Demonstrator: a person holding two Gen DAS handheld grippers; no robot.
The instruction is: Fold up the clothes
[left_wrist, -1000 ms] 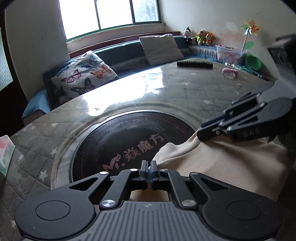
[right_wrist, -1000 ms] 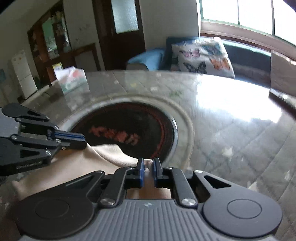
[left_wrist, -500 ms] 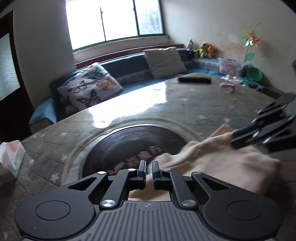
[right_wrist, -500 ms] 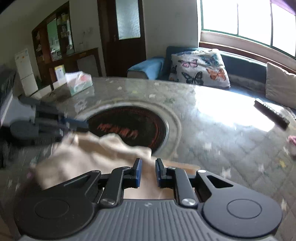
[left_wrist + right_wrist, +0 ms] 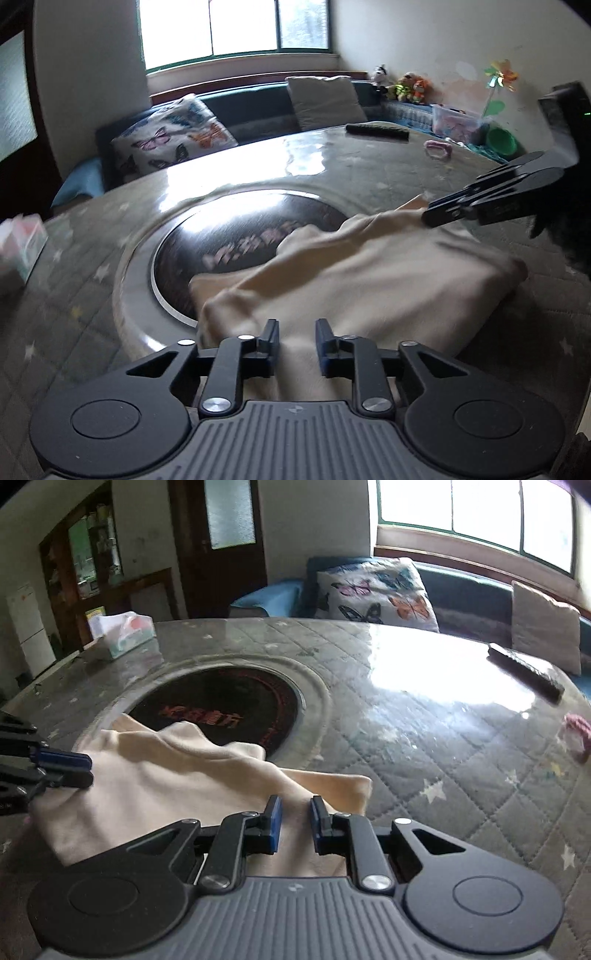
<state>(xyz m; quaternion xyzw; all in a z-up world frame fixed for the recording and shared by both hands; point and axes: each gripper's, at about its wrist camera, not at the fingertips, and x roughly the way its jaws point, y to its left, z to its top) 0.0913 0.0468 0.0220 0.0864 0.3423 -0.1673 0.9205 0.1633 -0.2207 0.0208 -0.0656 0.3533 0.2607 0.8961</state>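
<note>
A quilted grey table [image 5: 424, 716] carries a beige garment [image 5: 177, 775], tissue box [image 5: 122, 631], remote [image 5: 524, 672] and pink band [image 5: 437, 148]

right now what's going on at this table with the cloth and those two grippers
A person is folding a cream-coloured soft garment on a round quilted grey table with a handheld gripper in each hand. The garment lies bunched, partly over the black round centre plate. The left gripper and the right gripper both have their jaws apart above the fabric, so neither looks clamped on it at this moment. A black remote control and a tissue box sit farther out on the table.
</note>
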